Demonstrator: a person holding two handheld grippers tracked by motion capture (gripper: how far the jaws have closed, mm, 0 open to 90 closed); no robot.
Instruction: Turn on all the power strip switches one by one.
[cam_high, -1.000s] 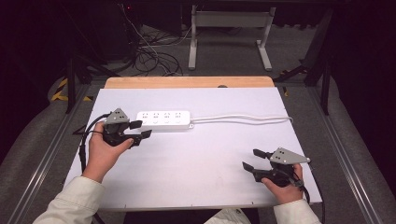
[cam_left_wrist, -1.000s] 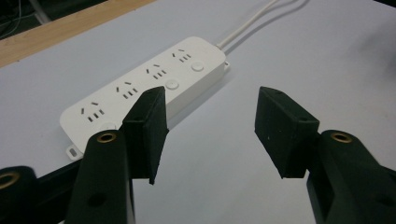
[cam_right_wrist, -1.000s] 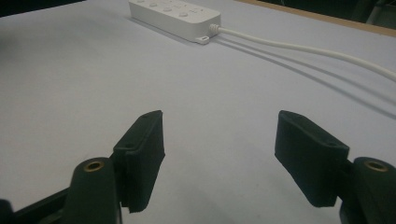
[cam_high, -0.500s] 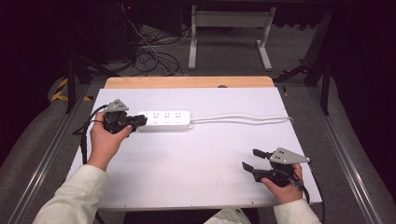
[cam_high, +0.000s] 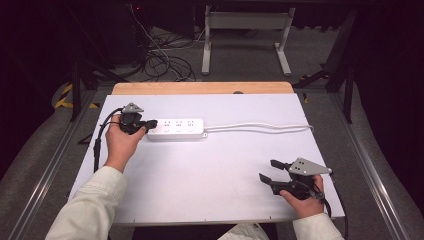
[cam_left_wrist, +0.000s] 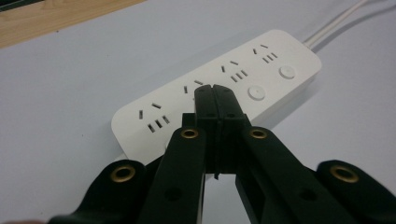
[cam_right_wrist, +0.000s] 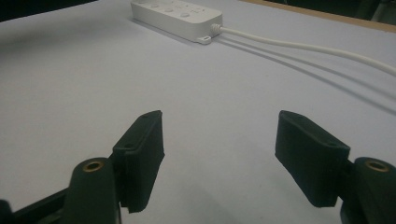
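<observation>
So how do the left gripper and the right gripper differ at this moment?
The left gripper has its fingers pressed together, while the right gripper holds its fingers wide apart. The left gripper sits at the left end of the white power strip; the right gripper is far from it, near the table's front edge. Both are black and hand-held.

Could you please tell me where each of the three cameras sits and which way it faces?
High view: above the person's side, facing forward and down on the table; forearms, left gripper and right gripper show.
Left gripper view: rides the left gripper, jaws together over the power strip.
Right gripper view: low over the table, jaws apart, facing the strip's corded end.
Shared: all three show the power strip and its white cord.
</observation>
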